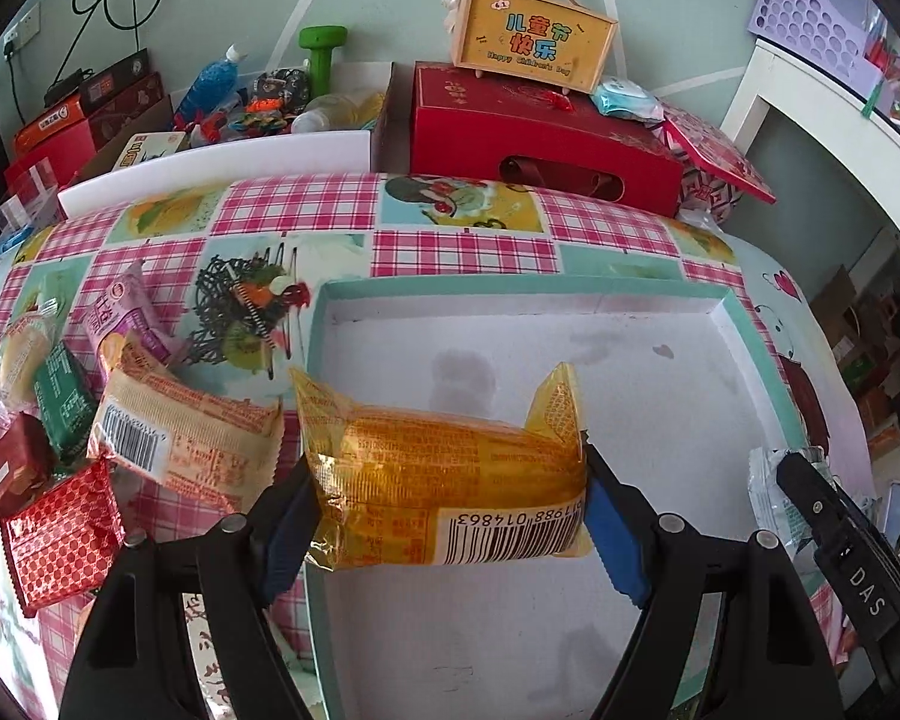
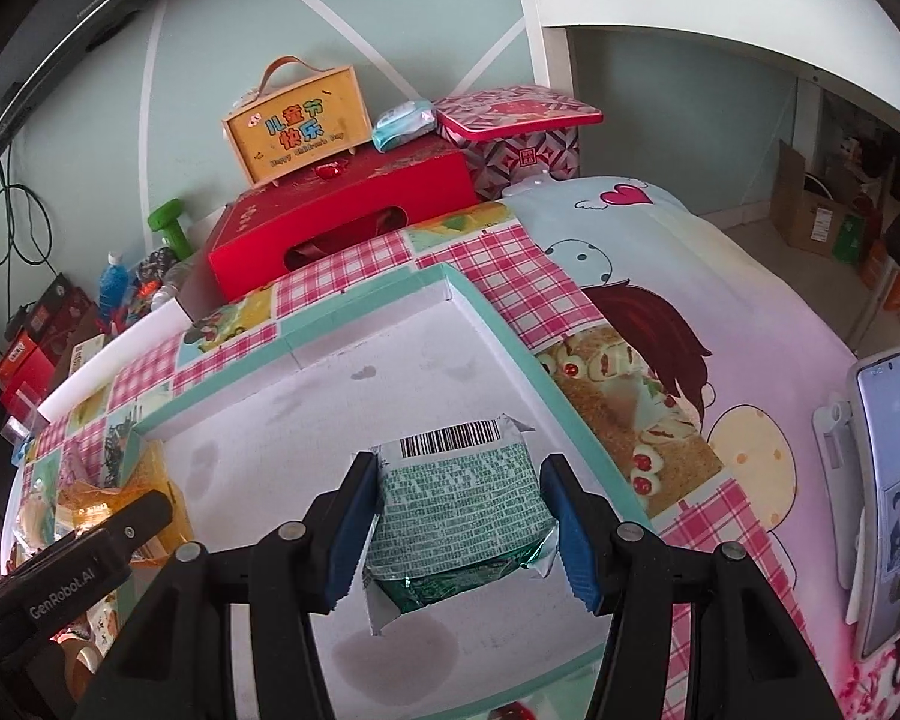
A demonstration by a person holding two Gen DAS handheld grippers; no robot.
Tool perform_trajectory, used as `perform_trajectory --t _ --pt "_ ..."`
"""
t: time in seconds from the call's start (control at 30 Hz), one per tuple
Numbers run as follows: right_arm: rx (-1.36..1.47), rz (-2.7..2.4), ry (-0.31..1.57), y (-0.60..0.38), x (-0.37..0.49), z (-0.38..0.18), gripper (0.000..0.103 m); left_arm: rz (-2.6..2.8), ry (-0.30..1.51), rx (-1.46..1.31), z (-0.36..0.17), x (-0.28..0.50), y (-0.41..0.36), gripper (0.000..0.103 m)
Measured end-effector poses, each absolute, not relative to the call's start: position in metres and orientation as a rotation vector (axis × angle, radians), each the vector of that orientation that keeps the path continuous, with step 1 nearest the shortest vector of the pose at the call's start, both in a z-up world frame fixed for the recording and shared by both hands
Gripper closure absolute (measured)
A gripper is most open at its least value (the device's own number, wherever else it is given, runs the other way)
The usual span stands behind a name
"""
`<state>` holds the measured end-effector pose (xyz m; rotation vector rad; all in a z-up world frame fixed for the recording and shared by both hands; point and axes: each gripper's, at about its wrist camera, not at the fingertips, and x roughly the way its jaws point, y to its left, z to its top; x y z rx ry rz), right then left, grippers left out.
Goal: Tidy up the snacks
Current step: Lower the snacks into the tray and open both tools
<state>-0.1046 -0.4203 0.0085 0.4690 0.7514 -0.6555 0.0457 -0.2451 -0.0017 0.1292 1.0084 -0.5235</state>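
Snacks clamped between jaws — both grippers

A shallow tray is lying on the table. Loose snack packets are lying on the table left of the tray. Behind the tray a box is sitting, with a small case standing on it.

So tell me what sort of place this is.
Probably a lived-in room at home, not a lab: a table under a checked picture tablecloth, gift boxes such as the red one crowded along the wall, and a green dumbbell among bottles.
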Motion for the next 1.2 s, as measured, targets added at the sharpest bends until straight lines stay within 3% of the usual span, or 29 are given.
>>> perform_trajectory --t 0.4,0.47,0.53,0.63,0.77,0.83,1.2 --pt "0.439 -0.647 0.79 -0.416 -0.097 0.009 0.043 -0.502 1.006 0.131 0.017 0.046 -0.235 0.017" --pt "0.432 -0.654 0.8 -0.416 -0.096 0.008 0.029 -0.495 1.005 0.117 0.021 0.047 -0.231 0.008" --pt "0.421 -0.655 0.806 -0.415 -0.095 0.008 0.02 -0.47 0.995 0.107 0.025 0.048 -0.227 0.008" --pt "0.405 -0.651 0.818 -0.412 -0.093 0.009 0.018 -0.427 0.987 0.115 0.026 0.051 -0.222 0.007" --pt "0.383 -0.634 0.825 -0.407 -0.089 0.009 0.0 -0.39 0.979 0.112 0.025 0.054 -0.213 0.004" --pt "0.383 -0.623 0.821 -0.405 -0.088 0.01 0.0 -0.378 0.979 0.108 0.025 0.056 -0.209 0.0" --pt "0.418 -0.603 0.841 -0.399 -0.086 0.012 0.0 -0.321 1.016 0.094 0.017 0.058 -0.185 0.0"
